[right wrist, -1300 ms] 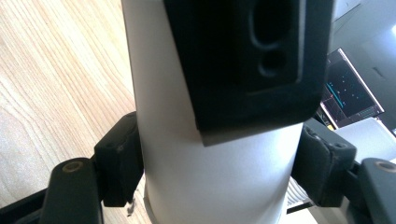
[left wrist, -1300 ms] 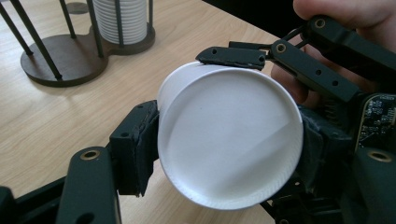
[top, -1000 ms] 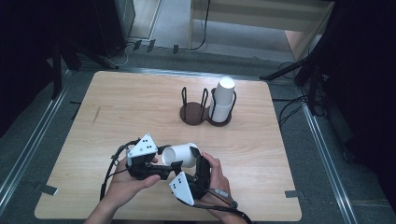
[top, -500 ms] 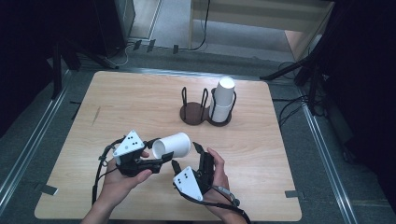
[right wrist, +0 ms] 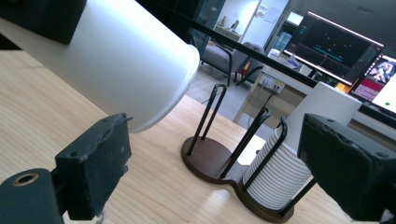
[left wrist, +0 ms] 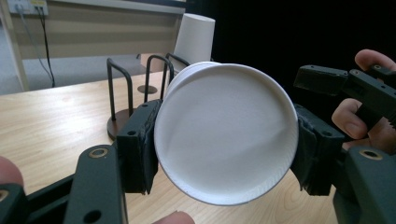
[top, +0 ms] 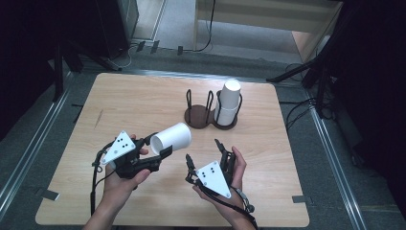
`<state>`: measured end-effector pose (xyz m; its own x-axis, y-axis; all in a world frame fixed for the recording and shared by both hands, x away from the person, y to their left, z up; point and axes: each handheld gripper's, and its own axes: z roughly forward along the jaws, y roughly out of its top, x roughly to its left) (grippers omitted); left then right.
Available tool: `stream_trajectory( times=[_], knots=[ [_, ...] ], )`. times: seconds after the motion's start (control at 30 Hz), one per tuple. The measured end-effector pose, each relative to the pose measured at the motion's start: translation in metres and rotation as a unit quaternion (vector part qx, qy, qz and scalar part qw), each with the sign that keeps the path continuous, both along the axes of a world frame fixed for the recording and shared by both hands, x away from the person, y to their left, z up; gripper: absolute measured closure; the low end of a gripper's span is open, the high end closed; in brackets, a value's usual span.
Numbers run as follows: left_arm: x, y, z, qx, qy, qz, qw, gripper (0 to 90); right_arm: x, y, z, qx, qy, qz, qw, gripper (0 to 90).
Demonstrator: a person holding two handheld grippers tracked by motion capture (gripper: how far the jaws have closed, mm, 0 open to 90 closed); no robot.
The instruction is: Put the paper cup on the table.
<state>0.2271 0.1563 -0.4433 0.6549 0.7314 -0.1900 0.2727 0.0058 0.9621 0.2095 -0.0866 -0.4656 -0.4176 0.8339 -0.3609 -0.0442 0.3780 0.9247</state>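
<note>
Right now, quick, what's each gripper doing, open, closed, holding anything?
Left gripper: shut on the white paper cup, held sideways off the table.
Right gripper: open, holding nothing.

The left gripper (top: 155, 152) has its jaws clamped, while the right gripper (top: 205, 150) holds its jaws spread.
</note>
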Motion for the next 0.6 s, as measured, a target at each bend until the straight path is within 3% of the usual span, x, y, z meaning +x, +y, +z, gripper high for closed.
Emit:
stream_trajectory(
  times=[0.13, 0.33, 0.4, 0.57, 0.6],
  knots=[
    [0.002, -0.004, 0.000, -0.008, -0.014, -0.002, 0.9999, 35.3, 0.000, -0.003, 0.002, 0.016, 0.005, -0.001, 0.9999, 9.6],
    [0.005, -0.011, -0.002, -0.018, -0.029, -0.005, 0.9994, 35.3, -0.002, -0.013, 0.008, 0.067, 0.025, 0.004, 0.9974, 9.5],
    [0.006, -0.016, -0.003, -0.025, -0.042, -0.005, 0.9988, 35.3, -0.002, -0.020, 0.011, 0.097, 0.037, 0.004, 0.9946, 10.0],
    [0.009, -0.023, -0.004, -0.033, -0.053, -0.013, 0.9980, 35.3, -0.003, -0.030, 0.014, 0.132, 0.052, 0.002, 0.9899, 11.1],
    [0.011, -0.027, -0.005, -0.038, -0.057, -0.016, 0.9975, 35.3, -0.003, -0.035, 0.015, 0.150, 0.063, 0.002, 0.9867, 11.9]
  ],
)
